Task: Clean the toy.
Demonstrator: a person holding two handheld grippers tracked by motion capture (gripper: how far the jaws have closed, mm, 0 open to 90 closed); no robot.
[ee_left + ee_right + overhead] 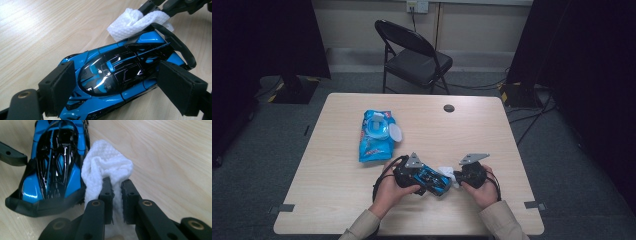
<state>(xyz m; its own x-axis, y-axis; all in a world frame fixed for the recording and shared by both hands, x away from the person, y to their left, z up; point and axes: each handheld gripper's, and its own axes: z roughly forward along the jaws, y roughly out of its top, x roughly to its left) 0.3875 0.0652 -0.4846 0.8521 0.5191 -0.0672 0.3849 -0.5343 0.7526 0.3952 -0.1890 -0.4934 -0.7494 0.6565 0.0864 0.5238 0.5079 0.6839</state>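
Note:
A glossy blue and black toy car [117, 72] lies between the pads of my left gripper [120, 86], which press on its two sides just above the wooden table [332, 200]. From the high view the car [438, 183] sits near the front edge, with the left gripper [428, 179] shut on it. My right gripper [116, 187] is shut on a bunched white wipe [107, 162]. The wipe rests against the car's rear [57, 152], beside its black wing. In the left gripper view the wipe [135, 22] touches the car's tail.
A blue pack of wipes [377, 136] with its white lid flipped open lies at the table's middle left. A round cable hole [449, 108] is near the far edge. A black folding chair [412, 55] stands beyond the table.

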